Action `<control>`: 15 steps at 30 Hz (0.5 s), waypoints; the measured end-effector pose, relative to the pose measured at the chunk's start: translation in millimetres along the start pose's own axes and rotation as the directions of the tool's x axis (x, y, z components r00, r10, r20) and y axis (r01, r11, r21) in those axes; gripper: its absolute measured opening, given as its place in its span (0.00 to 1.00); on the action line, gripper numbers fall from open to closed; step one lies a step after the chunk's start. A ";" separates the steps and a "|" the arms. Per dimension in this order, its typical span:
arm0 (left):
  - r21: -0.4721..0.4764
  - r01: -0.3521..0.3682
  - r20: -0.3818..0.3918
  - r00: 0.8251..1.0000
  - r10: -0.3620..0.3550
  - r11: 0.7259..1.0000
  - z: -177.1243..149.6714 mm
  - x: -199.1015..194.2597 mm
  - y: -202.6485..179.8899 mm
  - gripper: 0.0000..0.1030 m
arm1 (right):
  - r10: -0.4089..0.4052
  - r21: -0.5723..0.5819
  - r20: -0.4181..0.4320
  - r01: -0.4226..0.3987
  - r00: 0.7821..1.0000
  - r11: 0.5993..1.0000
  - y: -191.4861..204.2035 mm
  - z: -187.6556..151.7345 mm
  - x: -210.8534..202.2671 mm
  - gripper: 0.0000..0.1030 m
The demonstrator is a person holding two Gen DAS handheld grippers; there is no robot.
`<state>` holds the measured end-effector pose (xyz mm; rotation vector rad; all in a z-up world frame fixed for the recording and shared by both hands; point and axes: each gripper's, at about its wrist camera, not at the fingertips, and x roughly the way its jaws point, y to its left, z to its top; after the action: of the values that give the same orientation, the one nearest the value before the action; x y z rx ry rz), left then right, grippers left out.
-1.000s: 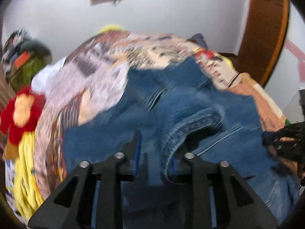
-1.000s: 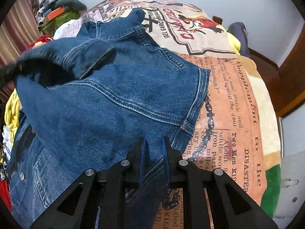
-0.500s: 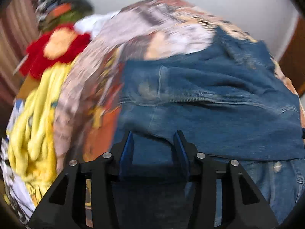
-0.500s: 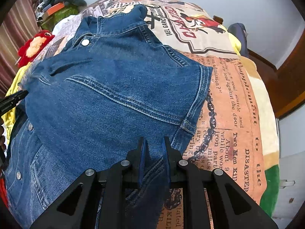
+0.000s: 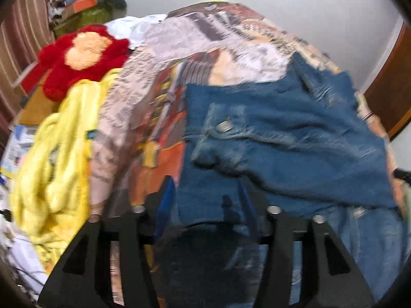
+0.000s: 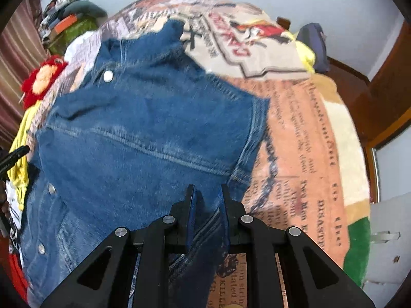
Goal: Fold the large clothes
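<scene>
a denim jacket (image 6: 143, 138) lies spread on a bed covered by a newspaper-print blanket (image 6: 303, 133), its upper part now flat where a second ago a sleeve or flap was held up in the air and being carried across. that fold has come down over the body of the jacket, collar snap toward the far end of the bed, button placket along the near left edge.

the left claw (image 5: 205, 192) has let go: its jaws are opening, the fingers standing clear either side of the jacket's near left edge, with denim beneath and between them but not pressed by the pads. the view is blurred, so the exact edge it released cannot be made out.

the right claw (image 6: 206, 200) remains pinched almost fully closed on the jacket's lower right hem, just as in the earlier frames, holding that corner steady.

a red plush toy (image 5: 79, 56) and a heap of yellow fabric (image 5: 56, 159) sit beside the blanket on the left, well clear of the work.

by the look of it, one side fold is laid; the opposite side and the lengthwise fold seem still to be done.
</scene>
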<state>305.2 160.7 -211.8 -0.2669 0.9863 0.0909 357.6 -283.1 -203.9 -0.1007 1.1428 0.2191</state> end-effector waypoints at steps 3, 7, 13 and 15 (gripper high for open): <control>-0.072 0.109 -0.016 0.994 -0.110 0.991 7.5 8.0 -2.5 0.64 | 0.001 0.022 0.044 -0.002 0.999 1.000 -5.5 4.9 -14.5 0.13; -0.196 0.194 -0.096 0.972 -0.216 0.961 12.9 42.9 -2.4 0.64 | 0.002 0.047 0.069 -0.006 0.998 0.999 -11.6 8.4 -25.6 0.13; -0.293 0.176 -0.118 0.969 -0.218 0.940 21.5 75.7 -4.0 0.63 | -0.011 0.042 0.061 0.008 0.998 0.999 -15.2 4.1 -24.8 0.13; -0.265 0.129 -0.108 0.981 -0.162 0.956 26.4 76.8 -9.6 0.53 | -0.012 0.045 0.050 0.010 0.999 0.999 -17.0 2.1 -21.5 0.13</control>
<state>370.9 155.0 -260.3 -0.5893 1.0800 0.0677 354.8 -301.9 -184.0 -0.0618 1.0958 0.1857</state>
